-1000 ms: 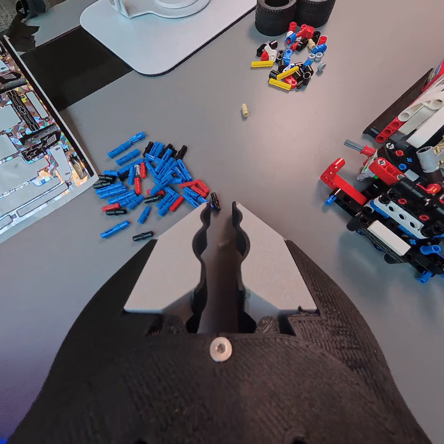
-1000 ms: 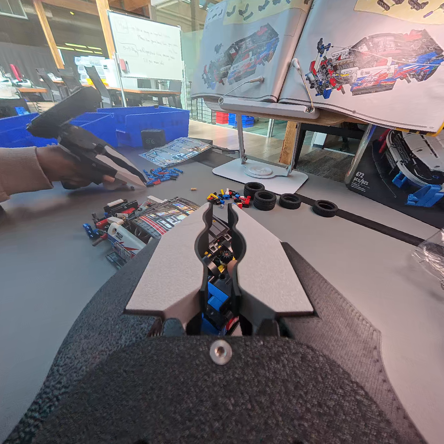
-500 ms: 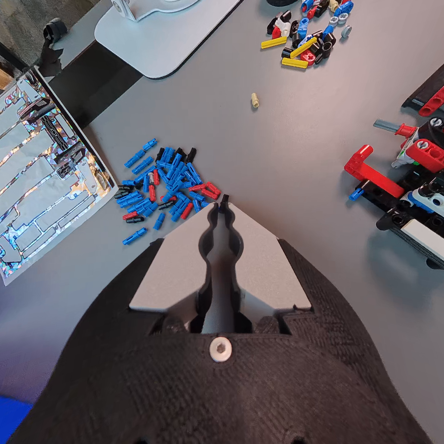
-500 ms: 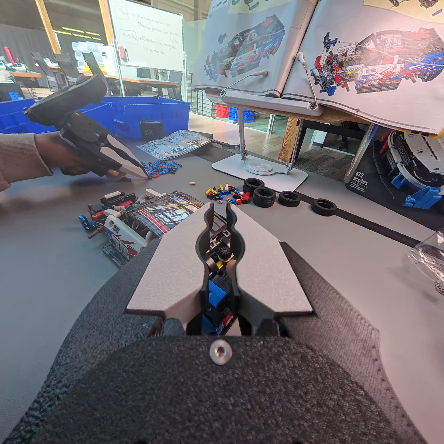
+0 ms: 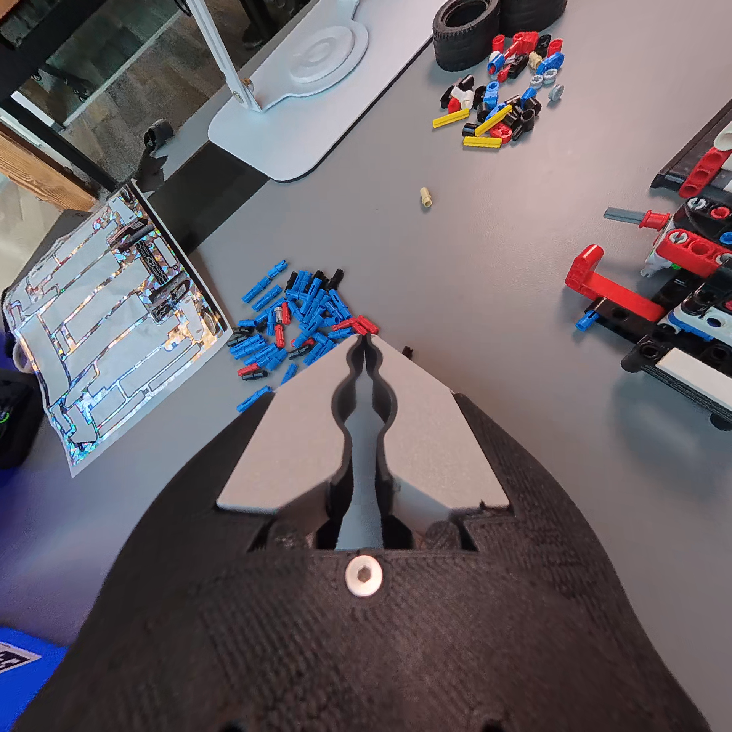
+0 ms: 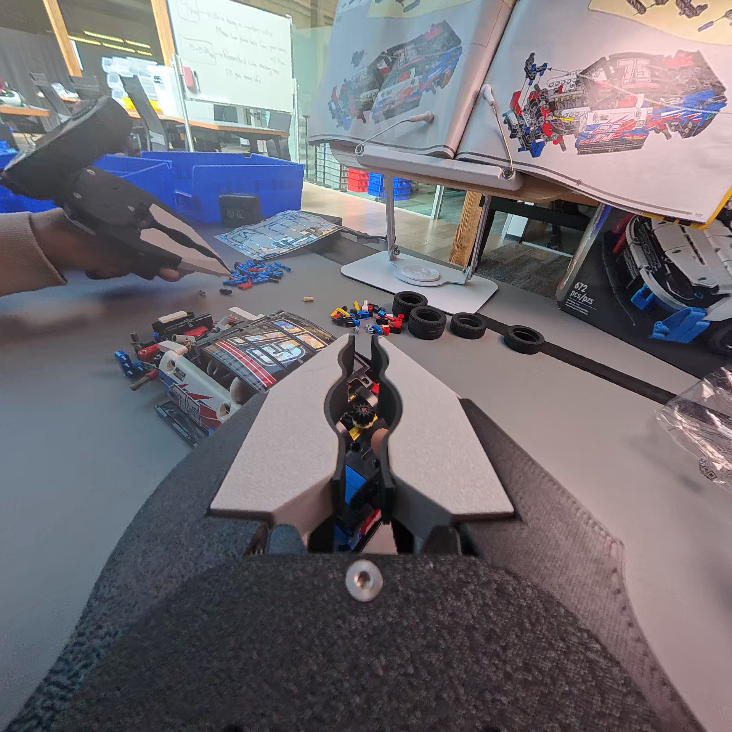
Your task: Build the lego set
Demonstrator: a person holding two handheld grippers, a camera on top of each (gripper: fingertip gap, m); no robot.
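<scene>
We see writing well ahead and left of the right tool (image 6: 361, 336) on a whiteboard (image 6: 233, 51), handwritten. Above and to the right, the open instruction booklet (image 6: 594, 99) shows printed numerals. Far right, a dark box (image 6: 653, 285) carries white print. Just left of the tool, the lego car (image 6: 253, 352) bears number decals.

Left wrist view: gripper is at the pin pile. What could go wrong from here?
1. The left gripper has its tips shut with no pin visible between them, and a black pin lies just beside it, so the grasp may be empty.
2. The tips touch the edge of the pin pile. A retry could scatter it or catch the red pins.
3. The right gripper hangs over the car model, grip unclear. Pressing a pin in might shift it.
</scene>
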